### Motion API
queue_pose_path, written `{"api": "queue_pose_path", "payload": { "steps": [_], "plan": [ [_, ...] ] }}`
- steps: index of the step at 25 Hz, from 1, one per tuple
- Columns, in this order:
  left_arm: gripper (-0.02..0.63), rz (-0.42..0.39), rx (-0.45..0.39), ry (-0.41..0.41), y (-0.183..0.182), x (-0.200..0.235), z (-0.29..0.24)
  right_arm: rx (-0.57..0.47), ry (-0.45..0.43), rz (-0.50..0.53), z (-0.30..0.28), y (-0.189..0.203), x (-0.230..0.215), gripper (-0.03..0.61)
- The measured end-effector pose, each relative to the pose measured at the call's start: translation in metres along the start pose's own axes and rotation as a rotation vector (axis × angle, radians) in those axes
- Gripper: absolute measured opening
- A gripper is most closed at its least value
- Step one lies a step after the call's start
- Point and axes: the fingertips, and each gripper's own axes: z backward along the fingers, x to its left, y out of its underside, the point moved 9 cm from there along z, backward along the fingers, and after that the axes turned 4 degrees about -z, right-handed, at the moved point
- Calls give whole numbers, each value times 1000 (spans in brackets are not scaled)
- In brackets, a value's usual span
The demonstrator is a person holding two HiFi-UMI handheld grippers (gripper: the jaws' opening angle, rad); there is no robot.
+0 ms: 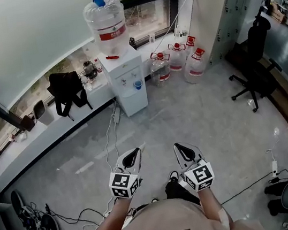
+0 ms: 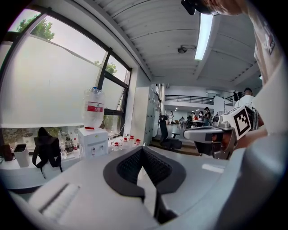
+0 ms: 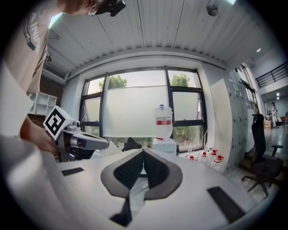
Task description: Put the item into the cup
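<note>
A small blue cup point(image 1: 138, 84) sits in the tap bay of a white water dispenser point(image 1: 125, 79) that stands by the window, some way ahead of me. No loose item shows in any view. My left gripper point(image 1: 134, 154) and my right gripper point(image 1: 181, 148) are held side by side at waist height above the floor, both pointing at the dispenser. In the left gripper view the left gripper point(image 2: 143, 150) has its jaws pressed together with nothing between them. My right gripper point(image 3: 143, 152) is likewise shut and holds nothing.
A large water bottle point(image 1: 105, 19) tops the dispenser. Three spare jugs point(image 1: 178, 60) stand on the floor to its right. A black office chair point(image 1: 255, 67) is at the right, a black backpack point(image 1: 66, 89) on the window ledge, and cables point(image 1: 42, 225) lie at the lower left.
</note>
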Motion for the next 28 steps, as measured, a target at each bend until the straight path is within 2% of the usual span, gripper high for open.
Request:
{"api": "queue_pose_path", "payload": {
  "steps": [8,17,23,28],
  "plan": [
    [8,4,-4,-76,-33,17,-82,-3,-96,15,-59,-19,-84,11],
    [8,46,9,-165,-47,35,-154,9,-192,17,-117,-26,-156,12],
    [8,59,34,-186,-48,58,-178,17,-188,-9,-153,-28,-176,12],
    [8,55,28,-166,-52,93,-203,35,-160,-14,-190,-28,-182,12]
  ]
}}
